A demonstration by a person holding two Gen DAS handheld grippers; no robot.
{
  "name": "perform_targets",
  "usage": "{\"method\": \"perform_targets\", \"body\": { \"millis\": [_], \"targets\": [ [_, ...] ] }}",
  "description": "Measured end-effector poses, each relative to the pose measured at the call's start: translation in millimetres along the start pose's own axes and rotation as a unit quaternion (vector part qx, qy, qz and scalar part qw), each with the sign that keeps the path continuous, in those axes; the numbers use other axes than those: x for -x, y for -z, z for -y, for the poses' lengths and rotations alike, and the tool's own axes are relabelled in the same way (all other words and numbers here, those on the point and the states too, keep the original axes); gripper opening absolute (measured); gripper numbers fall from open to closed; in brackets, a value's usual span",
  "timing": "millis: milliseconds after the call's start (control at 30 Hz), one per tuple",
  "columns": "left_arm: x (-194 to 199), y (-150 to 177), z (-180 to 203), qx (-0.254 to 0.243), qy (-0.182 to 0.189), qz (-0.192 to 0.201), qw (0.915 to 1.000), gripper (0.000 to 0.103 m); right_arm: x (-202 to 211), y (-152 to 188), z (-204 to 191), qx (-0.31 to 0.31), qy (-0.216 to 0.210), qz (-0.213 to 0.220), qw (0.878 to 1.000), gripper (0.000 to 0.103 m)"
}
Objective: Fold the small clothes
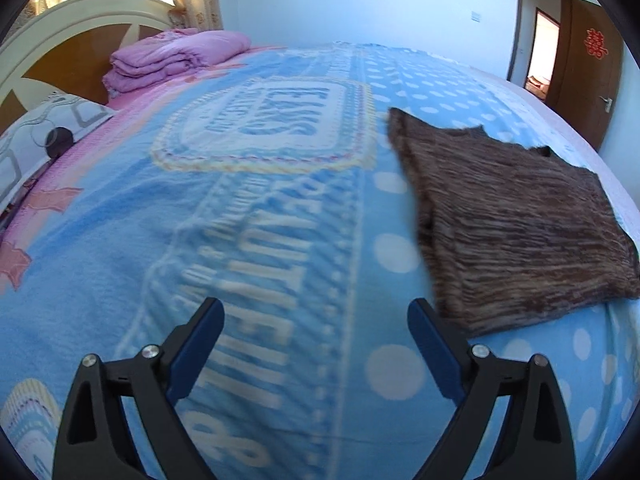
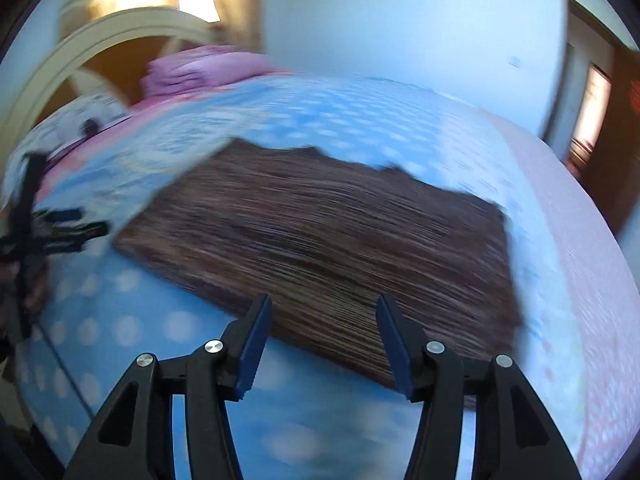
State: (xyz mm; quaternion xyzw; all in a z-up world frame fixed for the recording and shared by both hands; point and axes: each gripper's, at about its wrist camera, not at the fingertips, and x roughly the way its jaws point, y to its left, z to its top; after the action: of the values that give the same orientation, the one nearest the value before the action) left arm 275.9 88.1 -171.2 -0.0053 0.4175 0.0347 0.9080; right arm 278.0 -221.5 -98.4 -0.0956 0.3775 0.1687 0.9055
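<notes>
I see the brown garment lying flat and folded on the bed, on the blue blanket's polka-dot part, well away from the headboard and toward the side nearer the door. My left gripper hangs over the blanket with its jaws spread wide and nothing between them; the garment's near corner lies just beside its right finger, whether touching I cannot tell. My right gripper stands about half open above the garment's near edge, and its pads press on nothing. The right wrist view is badly smeared, so I can't tell the knit's detail there. The garment's far edge has a notched outline. Between the garment and the headboard a pink folded quilt sits, with a patterned pillow beside it.
</notes>
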Motion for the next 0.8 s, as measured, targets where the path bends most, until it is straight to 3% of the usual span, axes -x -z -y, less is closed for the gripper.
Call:
{"method": "perform_targets", "body": {
  "millis": [300, 500, 800],
  "targets": [
    [-3, -21, -16, -0.01, -0.009, 0.01, 0.9999, 0.096, -38, -21, -111, 0.13, -0.031, 0.004, 0.991, 0.055],
    [-9, -30, -20, -0.019, -0.016, 0.007, 0.9997, 0.096, -58, -21, -147, 0.155, -0.041, -0.008, 0.987, 0.055],
    [-24, -43, -16, -0.03, -0.006, -0.004, 0.9995, 0.096, -82, -25, -176, 0.187, -0.009, 0.002, 0.982, 0.055]
  ]
}}
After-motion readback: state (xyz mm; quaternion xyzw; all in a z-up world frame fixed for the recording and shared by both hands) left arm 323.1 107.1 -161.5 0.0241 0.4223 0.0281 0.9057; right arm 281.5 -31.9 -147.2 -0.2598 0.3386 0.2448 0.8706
